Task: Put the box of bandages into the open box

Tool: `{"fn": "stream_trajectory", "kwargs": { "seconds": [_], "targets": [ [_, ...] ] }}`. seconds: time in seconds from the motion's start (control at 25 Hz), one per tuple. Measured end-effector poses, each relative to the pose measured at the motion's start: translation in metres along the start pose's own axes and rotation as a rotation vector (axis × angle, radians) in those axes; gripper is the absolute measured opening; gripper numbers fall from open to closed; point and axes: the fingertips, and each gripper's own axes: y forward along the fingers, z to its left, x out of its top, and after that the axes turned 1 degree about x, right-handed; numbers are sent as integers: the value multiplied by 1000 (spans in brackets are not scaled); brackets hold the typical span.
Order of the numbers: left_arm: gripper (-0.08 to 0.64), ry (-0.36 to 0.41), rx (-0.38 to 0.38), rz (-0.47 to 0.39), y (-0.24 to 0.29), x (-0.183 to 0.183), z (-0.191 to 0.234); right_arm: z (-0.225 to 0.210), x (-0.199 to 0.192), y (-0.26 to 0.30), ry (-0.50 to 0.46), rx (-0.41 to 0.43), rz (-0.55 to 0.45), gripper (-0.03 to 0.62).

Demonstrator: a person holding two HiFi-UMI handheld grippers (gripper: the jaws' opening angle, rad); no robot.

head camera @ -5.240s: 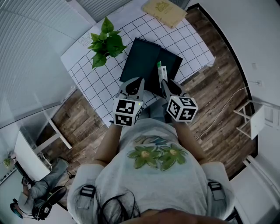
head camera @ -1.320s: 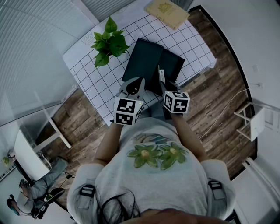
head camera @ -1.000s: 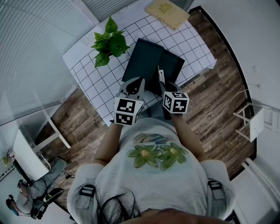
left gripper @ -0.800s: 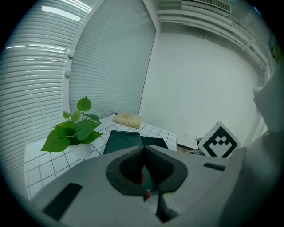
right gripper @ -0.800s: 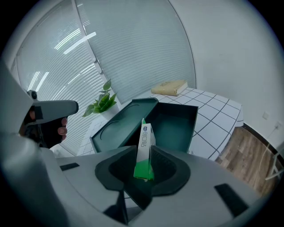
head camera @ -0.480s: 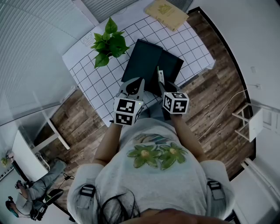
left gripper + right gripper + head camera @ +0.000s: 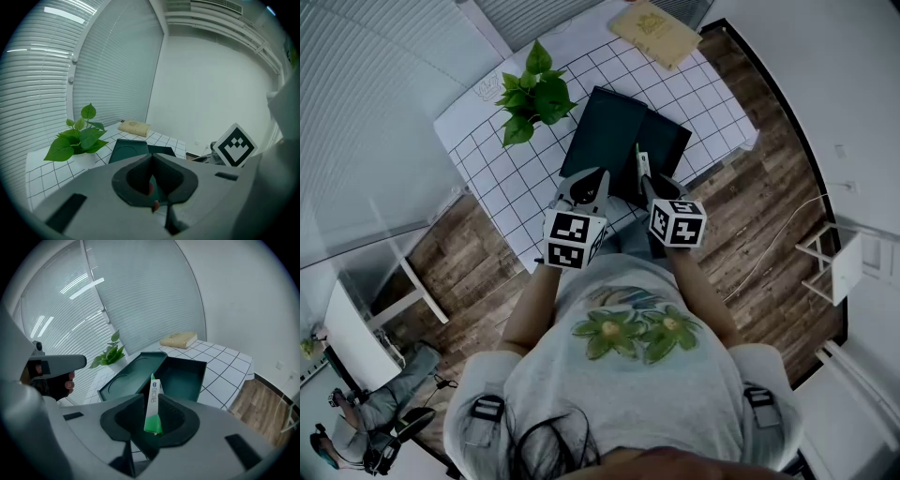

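My right gripper [image 7: 153, 416] is shut on a slim white and green box of bandages [image 7: 152, 401], held upright at the near edge of the dark green open box [image 7: 183, 376]. In the head view the bandage box [image 7: 641, 163] stands over the open box [image 7: 661, 150], with the right gripper [image 7: 650, 183] just behind it. The box's lid [image 7: 602, 136] lies open to the left. My left gripper [image 7: 589, 180] is shut with nothing between its jaws, near the lid's front edge; in the left gripper view the left gripper [image 7: 153, 185] points toward the lid [image 7: 129, 151].
A potted green plant [image 7: 528, 91] stands on the white gridded table [image 7: 497, 159] left of the lid. A tan book [image 7: 655, 21] lies at the table's far right corner. Wood floor [image 7: 769, 216] lies right of the table, with a white stand [image 7: 834, 262].
Over five seconds the right gripper has shifted a little left and forward with the bandage box. In the last second almost nothing has moved. The left gripper stays put.
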Motion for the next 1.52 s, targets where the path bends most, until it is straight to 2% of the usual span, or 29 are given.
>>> {"fn": "stream_trajectory", "kwargs": {
  "seconds": [0.12,0.24,0.48,1.52],
  "targets": [
    [8,2,-2,-1,-1,-1,-1,3,2,-4,-1,9,-11,81],
    [8,4,-5,-3,-3,-1,-3,6,5,-8,-14,13,-28,31],
    [8,11,-9,-7,-4,-1,-6,11,16,-19,-22,29,-86,8],
    [8,25,-7,-8,-15,-3,-17,21,19,-39,-69,58,-109,8]
  ]
}}
